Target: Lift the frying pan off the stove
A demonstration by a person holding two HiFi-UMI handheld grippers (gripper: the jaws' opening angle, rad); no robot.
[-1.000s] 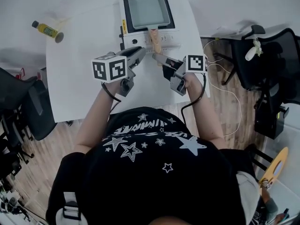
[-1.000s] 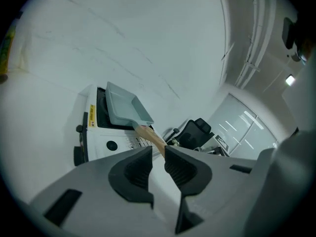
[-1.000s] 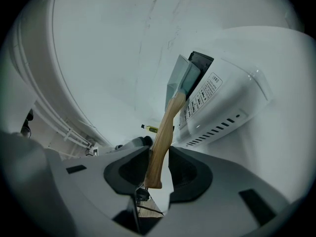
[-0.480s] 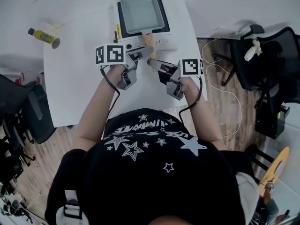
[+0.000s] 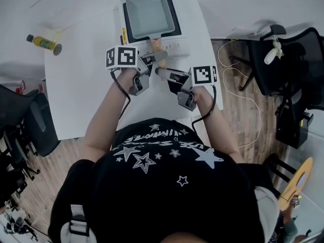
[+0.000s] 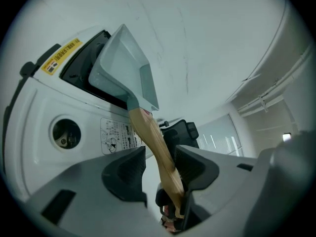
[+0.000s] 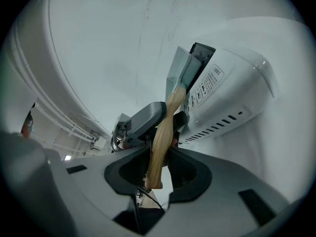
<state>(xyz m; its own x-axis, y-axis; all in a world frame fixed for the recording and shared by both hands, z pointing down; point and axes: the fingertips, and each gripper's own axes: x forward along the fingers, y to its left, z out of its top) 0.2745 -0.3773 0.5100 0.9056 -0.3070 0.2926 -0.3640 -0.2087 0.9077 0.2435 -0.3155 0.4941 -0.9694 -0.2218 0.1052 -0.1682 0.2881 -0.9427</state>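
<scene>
A grey-green rectangular frying pan (image 5: 147, 11) sits on a white portable stove (image 5: 178, 40), with its wooden handle (image 5: 157, 44) pointing toward me. My left gripper (image 5: 158, 57) has the handle (image 6: 155, 147) between its jaws. The jaws are closing: the handle leans on the right finger and a gap shows at the left one. My right gripper (image 5: 161, 73) comes in from the right, its jaws closing with both pads against the handle's end (image 7: 159, 147). The pan (image 7: 180, 73) looks flat on the stove (image 7: 227, 98).
The stove stands at the far side of a white table (image 5: 76, 95). A small yellow-labelled bottle (image 5: 43, 43) lies at the table's far left. Black office chairs (image 5: 286, 65) and a white cable stand on the wooden floor to the right.
Both grippers have moved forward to the stove's front. The left gripper swung in from the left and opened its jaws round the handle. The pan has not moved.
</scene>
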